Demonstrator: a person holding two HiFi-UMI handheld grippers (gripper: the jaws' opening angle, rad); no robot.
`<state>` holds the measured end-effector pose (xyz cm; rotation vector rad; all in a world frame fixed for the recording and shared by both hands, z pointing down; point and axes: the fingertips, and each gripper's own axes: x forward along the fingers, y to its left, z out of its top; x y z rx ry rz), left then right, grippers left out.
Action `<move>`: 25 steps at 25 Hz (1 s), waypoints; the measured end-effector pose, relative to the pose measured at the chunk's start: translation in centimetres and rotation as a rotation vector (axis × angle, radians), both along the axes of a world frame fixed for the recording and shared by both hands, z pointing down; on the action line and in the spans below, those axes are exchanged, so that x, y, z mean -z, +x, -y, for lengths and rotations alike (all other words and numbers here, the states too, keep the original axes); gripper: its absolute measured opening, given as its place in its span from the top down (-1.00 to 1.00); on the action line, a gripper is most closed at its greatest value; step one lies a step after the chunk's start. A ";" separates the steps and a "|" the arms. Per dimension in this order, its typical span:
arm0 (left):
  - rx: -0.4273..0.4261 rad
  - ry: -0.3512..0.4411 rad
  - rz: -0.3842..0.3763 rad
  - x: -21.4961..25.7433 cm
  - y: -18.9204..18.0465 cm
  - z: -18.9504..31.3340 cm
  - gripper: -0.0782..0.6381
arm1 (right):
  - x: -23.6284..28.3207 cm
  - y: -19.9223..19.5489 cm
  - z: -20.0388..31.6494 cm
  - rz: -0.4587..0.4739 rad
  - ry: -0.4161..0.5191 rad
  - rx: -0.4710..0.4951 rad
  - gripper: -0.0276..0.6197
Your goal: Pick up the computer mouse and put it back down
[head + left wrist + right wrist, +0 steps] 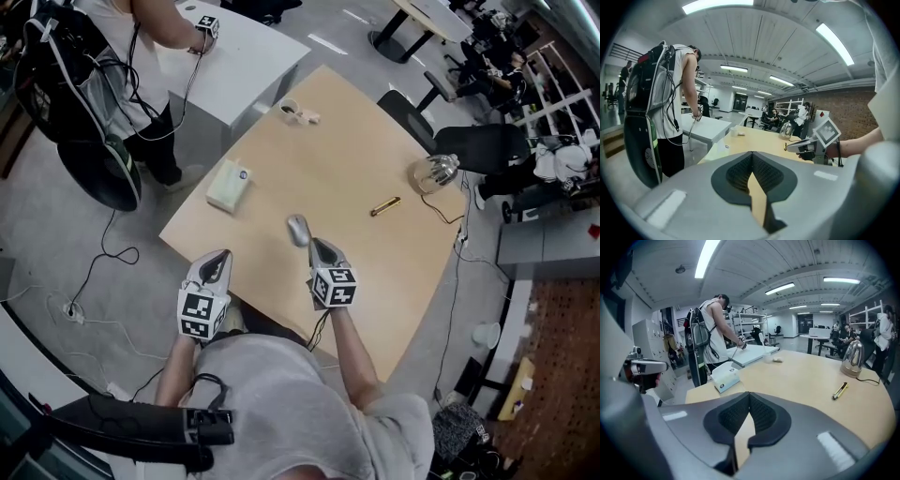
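Light wooden tabletop point(356, 141) is stretching ahead of both grippers in an open office. I am holding the right gripper point(321, 247) with its jaws pressed together on nothing, and the small grey computer mouse point(298, 229) is lying just beyond its tip, slightly to its left. The left gripper point(221, 256) is hovering by the table's near edge, jaws likewise closed and empty, with a white rectangular box point(230, 185) sitting ahead of it.

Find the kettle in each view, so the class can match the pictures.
Head view: kettle at the table's right edge.
Left gripper view: kettle just right of centre, far off.
Right gripper view: kettle at far right.
Shared landmark: the gold pen lying beside it.
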<state>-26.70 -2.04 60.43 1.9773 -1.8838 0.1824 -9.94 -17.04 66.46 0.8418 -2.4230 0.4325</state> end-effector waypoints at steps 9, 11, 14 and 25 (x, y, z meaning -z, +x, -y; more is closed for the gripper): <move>0.010 -0.015 -0.012 1.4 -0.9 0.6 0.73 | -3.7 -2.3 3.6 -0.115 -0.060 0.060 0.77; 0.012 -0.019 -0.011 1.7 -1.0 0.8 0.73 | -4.6 -2.6 4.5 -0.136 -0.073 0.059 0.73; 0.013 -0.026 -0.008 1.7 -1.2 0.7 0.73 | -6.4 -3.2 5.2 -0.190 -0.094 0.086 0.61; 0.028 -0.027 -0.004 1.8 -1.1 0.4 0.73 | -11.5 -3.4 6.5 -0.356 -0.172 0.133 0.27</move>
